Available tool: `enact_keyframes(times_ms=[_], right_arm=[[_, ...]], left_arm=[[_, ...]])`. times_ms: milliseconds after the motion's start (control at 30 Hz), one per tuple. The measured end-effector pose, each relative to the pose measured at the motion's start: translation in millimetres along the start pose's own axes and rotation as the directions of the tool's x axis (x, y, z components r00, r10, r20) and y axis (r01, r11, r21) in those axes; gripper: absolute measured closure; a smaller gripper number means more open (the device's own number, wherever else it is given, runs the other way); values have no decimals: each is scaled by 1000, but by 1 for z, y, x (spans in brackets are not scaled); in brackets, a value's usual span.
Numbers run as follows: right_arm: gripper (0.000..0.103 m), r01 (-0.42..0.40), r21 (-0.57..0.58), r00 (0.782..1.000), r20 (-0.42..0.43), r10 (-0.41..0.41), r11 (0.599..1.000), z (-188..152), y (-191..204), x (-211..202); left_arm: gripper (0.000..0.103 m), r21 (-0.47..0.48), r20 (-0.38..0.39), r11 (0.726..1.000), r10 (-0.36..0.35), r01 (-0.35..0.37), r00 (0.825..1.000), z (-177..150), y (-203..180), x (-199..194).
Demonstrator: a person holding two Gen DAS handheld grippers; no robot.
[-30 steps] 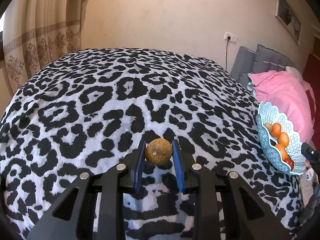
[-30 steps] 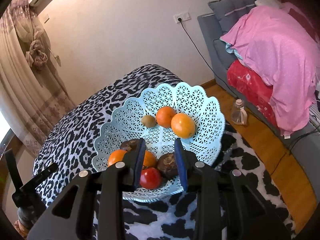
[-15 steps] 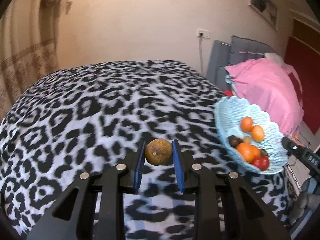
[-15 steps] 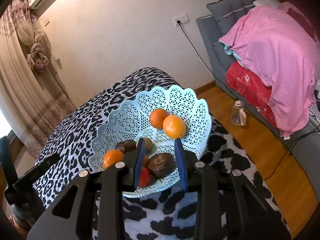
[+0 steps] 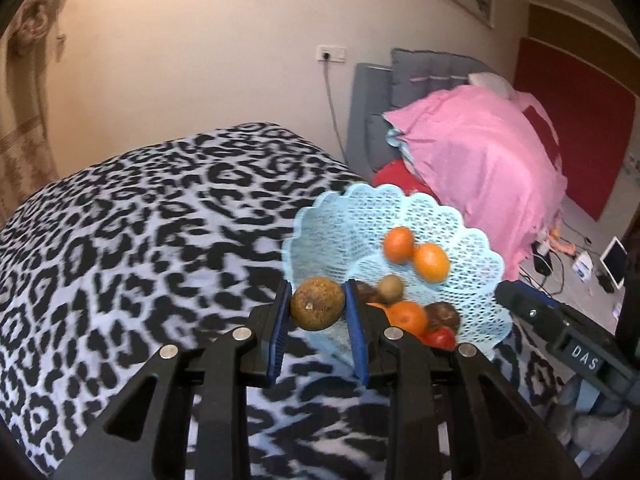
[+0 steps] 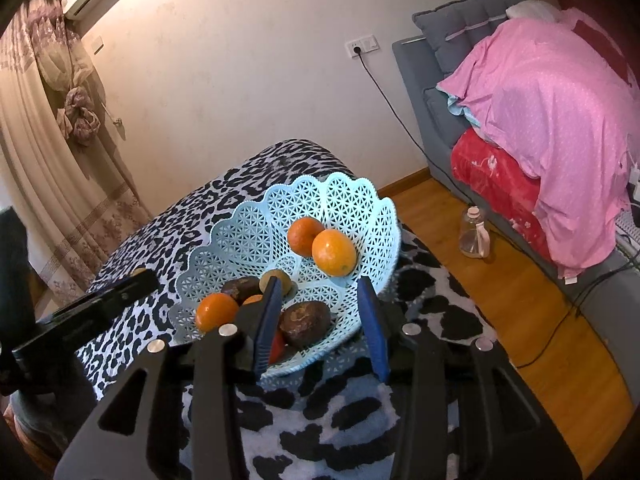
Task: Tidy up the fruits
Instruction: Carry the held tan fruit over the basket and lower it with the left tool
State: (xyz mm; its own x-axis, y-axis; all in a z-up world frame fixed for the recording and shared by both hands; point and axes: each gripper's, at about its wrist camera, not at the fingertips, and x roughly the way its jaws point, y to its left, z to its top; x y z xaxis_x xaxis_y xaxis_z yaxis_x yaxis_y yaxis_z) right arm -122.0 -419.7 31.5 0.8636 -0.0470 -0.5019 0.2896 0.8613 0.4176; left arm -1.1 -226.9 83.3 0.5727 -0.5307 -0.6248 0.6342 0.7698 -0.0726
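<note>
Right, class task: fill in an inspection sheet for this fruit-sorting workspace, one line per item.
Surface: black-and-white leopard-print cover, bare apart from the basket.
Job's things: pale blue lattice plastic basket tilted, holding oranges, brown fruits and a red one; round brown speckled fruit outside it.
Clutter: clear plastic bottle on the wooden floor.
Grippers: left tool shut on the brown speckled fruit beside the basket; right tool has just been opening, pads clear of the basket rim.
Cables: black wall-socket cable; more on the floor.
Surroundings: grey sofa, pink blanket, curtain.
</note>
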Motion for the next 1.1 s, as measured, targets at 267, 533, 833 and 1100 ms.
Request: enact_keyframes(times_ms=[267,533,833,1100], right_arm=[[63,-17,3,1000,-8,17,1000,-1,1,-2],[63,-18,4,1000,-13,18,1000,-1,2,0],[63,-18,3,1000,-13,18,1000,-1,3,0],[63,-17,1,1000,-15,17,1000,-1,3,1]], left_arm=[[76,32,-50,998,-46,48,998,4,-25,29],[76,58,-75,996,-69,73,995,3,-36,44],[73,31,-94,996,-80,83,992,0,-33,53],[66,29,-89,997,-65,68,994,-6,-29,49]])
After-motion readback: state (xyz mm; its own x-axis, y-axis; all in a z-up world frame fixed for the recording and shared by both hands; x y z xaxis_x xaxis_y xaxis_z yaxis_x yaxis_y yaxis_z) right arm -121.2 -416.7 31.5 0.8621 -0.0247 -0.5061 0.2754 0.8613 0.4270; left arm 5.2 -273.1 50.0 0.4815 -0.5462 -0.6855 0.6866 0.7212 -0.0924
